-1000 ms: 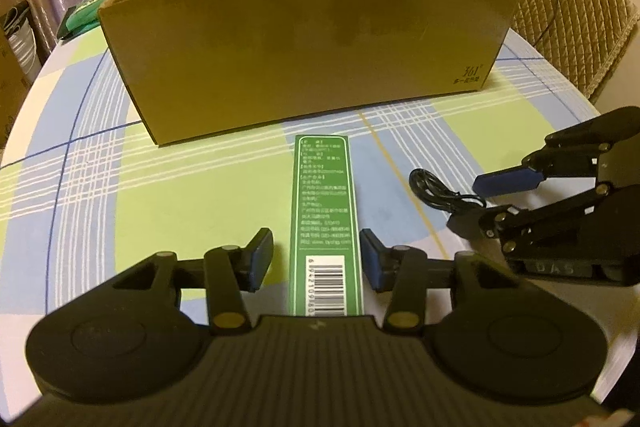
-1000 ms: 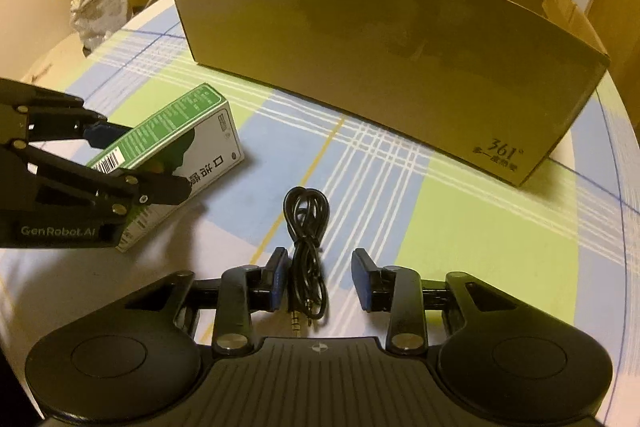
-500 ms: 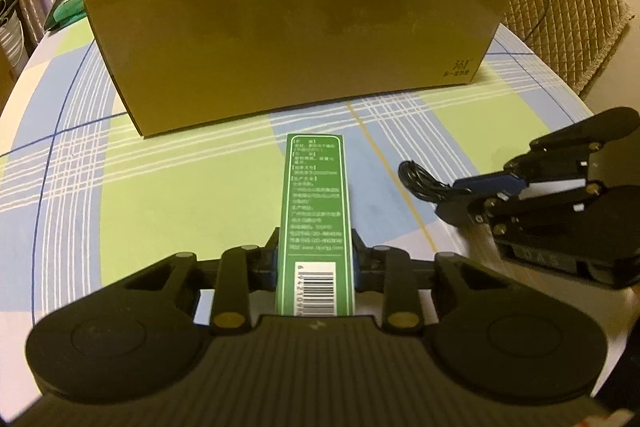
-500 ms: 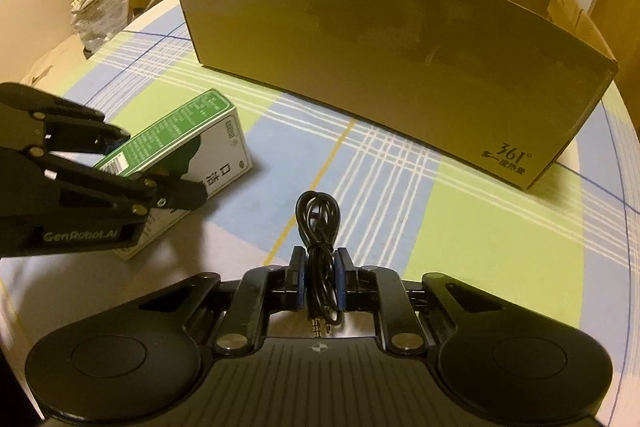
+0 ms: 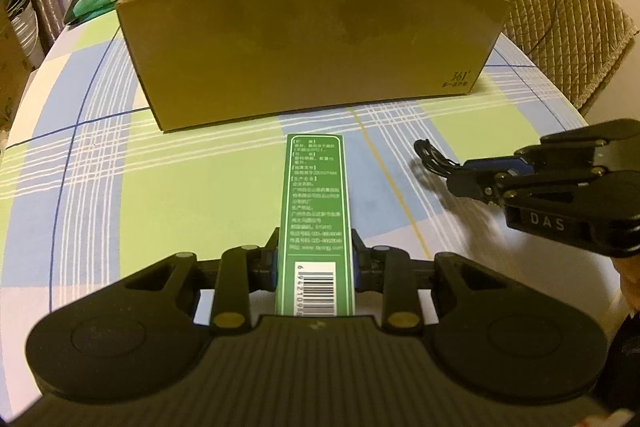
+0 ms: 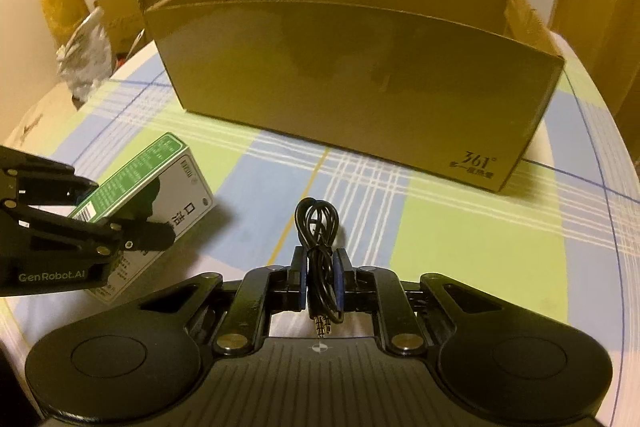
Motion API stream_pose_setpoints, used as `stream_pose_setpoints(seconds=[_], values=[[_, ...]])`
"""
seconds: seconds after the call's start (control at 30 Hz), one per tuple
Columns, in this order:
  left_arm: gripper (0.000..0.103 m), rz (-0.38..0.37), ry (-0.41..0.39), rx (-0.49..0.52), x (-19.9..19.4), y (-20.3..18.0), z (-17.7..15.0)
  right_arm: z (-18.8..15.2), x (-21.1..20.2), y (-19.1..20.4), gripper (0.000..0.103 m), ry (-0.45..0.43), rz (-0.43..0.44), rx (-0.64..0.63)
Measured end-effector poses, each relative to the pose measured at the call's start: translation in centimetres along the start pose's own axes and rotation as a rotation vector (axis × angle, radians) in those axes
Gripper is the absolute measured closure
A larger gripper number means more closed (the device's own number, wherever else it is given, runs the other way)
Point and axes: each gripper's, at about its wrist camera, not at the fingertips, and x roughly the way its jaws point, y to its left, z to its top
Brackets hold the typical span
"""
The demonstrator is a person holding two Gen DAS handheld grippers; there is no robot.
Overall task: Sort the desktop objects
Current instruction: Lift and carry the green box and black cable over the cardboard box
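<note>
Nearest to me, my left hand-held gripper (image 5: 315, 259) is pinching the green carton (image 5: 316, 211) by its long sides, close to the barcode end, with its blue pads flat against both faces. The carton points straight away from me toward the box, and I cannot tell whether its far end touches the counter (image 5: 120, 207). From the right wrist view the same carton (image 6: 160, 187) shows a white face with dark print and sits tilted in the left hand-held gripper (image 6: 152, 227).

My right hand-held gripper (image 6: 320, 279) is pressed together on the coiled black audio cable (image 6: 318, 227); the gold plugs hang out behind the pads and the loop sticks out ahead of them. From the left wrist view that cable (image 5: 434, 157) sits just to the right of the carton, well apart from it.

Beyond both, on the checked blue, green and white cloth, stands the open cardboard box (image 5: 312, 47), its near wall printed "361°" at the lower right corner.
</note>
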Motion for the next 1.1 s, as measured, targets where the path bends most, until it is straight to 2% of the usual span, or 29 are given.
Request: stream_pose_setpoints(seconds=[0.43,1.1], values=[[0.078,0.025,-0.023,-0.023,-3.3,-0.6,-0.2,-1.8,-2.2,0.3,0.094,-0.038,-0.003,0.062],[0.078,0.035,-0.069,-0.055,-7.3,-0.2,-0.7,-3.7,-5.1,2.3,0.094,-0.066,0.016,0.072]])
